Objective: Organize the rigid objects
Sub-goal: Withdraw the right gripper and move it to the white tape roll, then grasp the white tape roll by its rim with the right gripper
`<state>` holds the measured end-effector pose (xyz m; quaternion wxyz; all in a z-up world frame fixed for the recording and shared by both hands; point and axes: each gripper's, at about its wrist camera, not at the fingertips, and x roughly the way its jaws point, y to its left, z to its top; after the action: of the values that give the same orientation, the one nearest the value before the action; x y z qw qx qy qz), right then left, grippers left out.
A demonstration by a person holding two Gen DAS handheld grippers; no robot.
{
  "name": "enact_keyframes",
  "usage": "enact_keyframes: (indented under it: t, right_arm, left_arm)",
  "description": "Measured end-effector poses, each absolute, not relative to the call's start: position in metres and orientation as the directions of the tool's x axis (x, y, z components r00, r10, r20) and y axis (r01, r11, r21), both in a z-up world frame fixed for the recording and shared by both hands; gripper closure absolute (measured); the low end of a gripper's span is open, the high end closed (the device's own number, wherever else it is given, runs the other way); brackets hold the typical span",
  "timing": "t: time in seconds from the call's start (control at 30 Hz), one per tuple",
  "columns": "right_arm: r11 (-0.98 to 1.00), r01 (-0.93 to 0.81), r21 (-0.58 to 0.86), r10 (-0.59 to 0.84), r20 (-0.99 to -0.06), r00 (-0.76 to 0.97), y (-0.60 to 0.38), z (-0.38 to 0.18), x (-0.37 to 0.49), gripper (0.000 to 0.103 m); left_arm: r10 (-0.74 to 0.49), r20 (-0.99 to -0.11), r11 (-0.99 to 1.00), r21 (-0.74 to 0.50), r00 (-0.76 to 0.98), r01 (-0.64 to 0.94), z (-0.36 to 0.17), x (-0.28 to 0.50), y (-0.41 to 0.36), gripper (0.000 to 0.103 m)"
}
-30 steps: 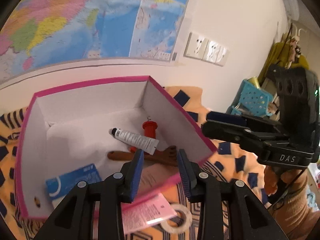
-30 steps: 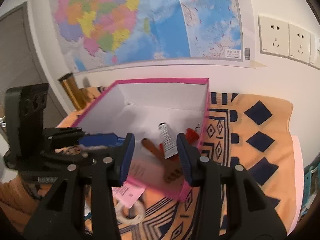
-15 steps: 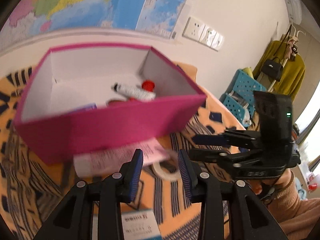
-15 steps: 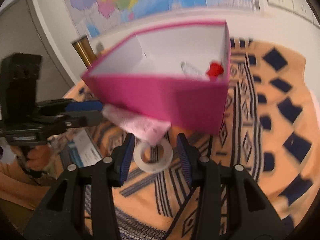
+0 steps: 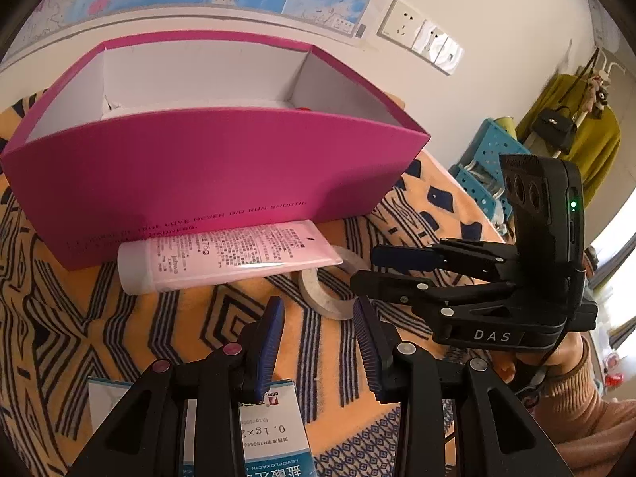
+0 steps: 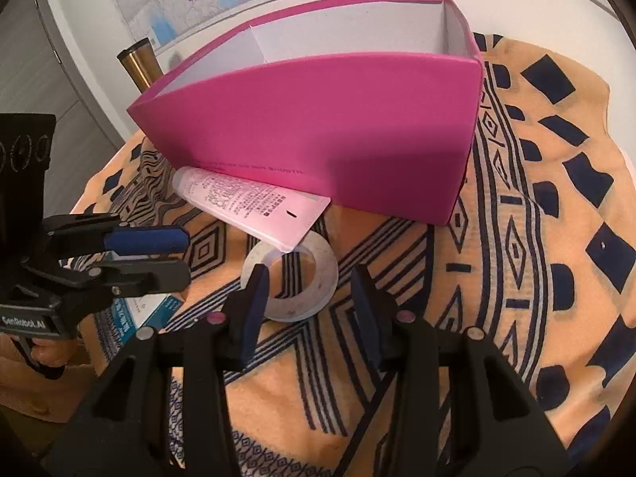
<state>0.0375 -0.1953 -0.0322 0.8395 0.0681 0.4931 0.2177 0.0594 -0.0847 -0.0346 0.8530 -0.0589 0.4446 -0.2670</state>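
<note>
Left wrist view: the orange cloth with dark line patterns [image 5: 179, 318] covers the whole table. The open pink box [image 5: 198, 175] stands on it, white inside, with its long wall facing me. From this angle I cannot see what lies in the box, apart from a speck of red at the rim.

My left claw [image 5: 318, 318] hangs in front of the box wall, above bare cloth. Its blue pads stand a little apart, with nothing between them and nothing touching them. My right claw [image 5: 363, 268] comes in from the right, also in front of the box. It lies on its side in this view, one finger above the other, and my hand [image 5: 568, 357] grips its handle.

In the right wrist view, my right claw [image 6: 309, 274] stands partly open and holds nothing. The white tape roll [image 6: 290, 278] lies flat on the cloth just ahead of the tips. I cannot tell whether the left pad brushes its edge. My left claw [image 6: 181, 256] shows at the left edge, empty.

The pale pink tube [image 5: 222, 254] lies along the foot of the box's near wall. Its flat crimped end rests over the tape roll's rim. The white and blue medicine carton [image 5: 274, 429] lies further from the box, under my left claw's fingers. The tape roll [image 5: 326, 298] sits in front of the box's right half.
</note>
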Motion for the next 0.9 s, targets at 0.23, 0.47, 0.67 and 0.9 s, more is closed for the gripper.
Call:
enact_keyframes:
  t: [0.23,0.47,0.67,0.9]
  right_arm:
    - [0.903,-0.298,0.308,0.412,-0.815,0.408,-0.186,-0.039,0.042,0.057]
    - [0.918,-0.307,0.250,0.365,-0.835,0.411,-0.180,-0.039,0.040,0.075]
    - [0.917,-0.313,0.248,0.367,-0.833,0.414,-0.184,-0.033,0.033,0.079]
    - [0.905,-0.297,0.305,0.408,-0.818,0.404,-0.201,-0.027,0.016,0.090]
  left_arm:
    - [-0.497,-0.738,0.857,-0.333,0.456,0.395,-0.040,0.060,-0.088,0.067]
    - [-0.495,-0.746,0.855,-0.328,0.446,0.401,-0.043,0.061,-0.094,0.067]
    - [-0.503,-0.748,0.847,-0.327,0.433,0.419,-0.045,0.060,-0.101,0.067]
    - [-0.519,-0.750,0.832,-0.335,0.410,0.442,-0.048,0.062,-0.110,0.067]
